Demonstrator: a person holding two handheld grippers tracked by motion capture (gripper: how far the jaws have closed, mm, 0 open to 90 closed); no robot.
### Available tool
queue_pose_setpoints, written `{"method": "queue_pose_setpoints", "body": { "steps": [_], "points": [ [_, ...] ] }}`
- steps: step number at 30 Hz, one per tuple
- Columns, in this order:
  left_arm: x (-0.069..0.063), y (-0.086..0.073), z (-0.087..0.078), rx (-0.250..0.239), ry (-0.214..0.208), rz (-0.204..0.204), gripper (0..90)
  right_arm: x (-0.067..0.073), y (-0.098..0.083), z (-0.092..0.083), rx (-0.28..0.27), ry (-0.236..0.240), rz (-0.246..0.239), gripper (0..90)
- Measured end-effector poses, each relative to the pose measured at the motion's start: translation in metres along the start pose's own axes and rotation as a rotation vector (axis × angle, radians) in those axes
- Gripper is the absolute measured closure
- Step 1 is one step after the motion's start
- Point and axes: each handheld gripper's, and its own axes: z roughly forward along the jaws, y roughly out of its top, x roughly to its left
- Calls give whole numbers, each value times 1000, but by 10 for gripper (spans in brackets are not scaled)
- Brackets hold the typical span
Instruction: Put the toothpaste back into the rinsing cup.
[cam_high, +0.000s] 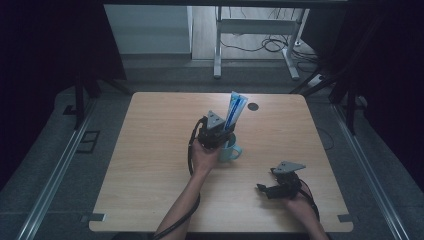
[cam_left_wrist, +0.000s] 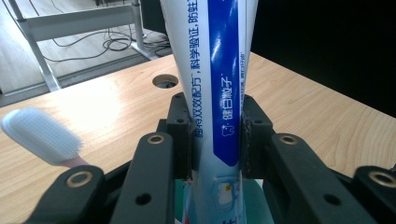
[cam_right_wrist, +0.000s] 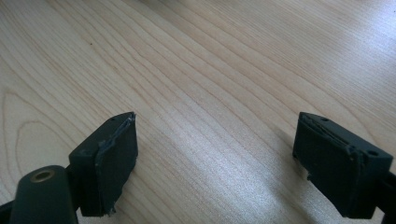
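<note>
A white and blue toothpaste tube (cam_high: 235, 110) (cam_left_wrist: 217, 88) stands upright with its lower end inside a teal mug (cam_high: 231, 150) near the table's middle. My left gripper (cam_high: 216, 135) (cam_left_wrist: 215, 135) is shut on the tube, its pads pressing both flat sides just above the mug. A toothbrush head (cam_left_wrist: 39, 136) with white bristles rises at the left of the left gripper view, beside the jaws. My right gripper (cam_high: 265, 189) (cam_right_wrist: 215, 158) rests low over the bare wood at the front right, jaws wide open with nothing between them.
The wooden table (cam_high: 150, 150) has a round cable hole (cam_high: 253, 106) (cam_left_wrist: 165, 81) behind the mug. A white desk frame (cam_high: 255, 30) and cables stand on the floor beyond the far edge. Dark walls flank both sides.
</note>
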Motion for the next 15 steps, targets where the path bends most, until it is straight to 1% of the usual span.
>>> {"method": "queue_pose_setpoints", "body": {
  "steps": [9,15],
  "points": [
    [-3,-7,4,26,4,13,702,0,0,0,0,0,-2,140],
    [-4,-13,7,39,4,6,699,0,0,0,1,0,0,140]
  ]
}}
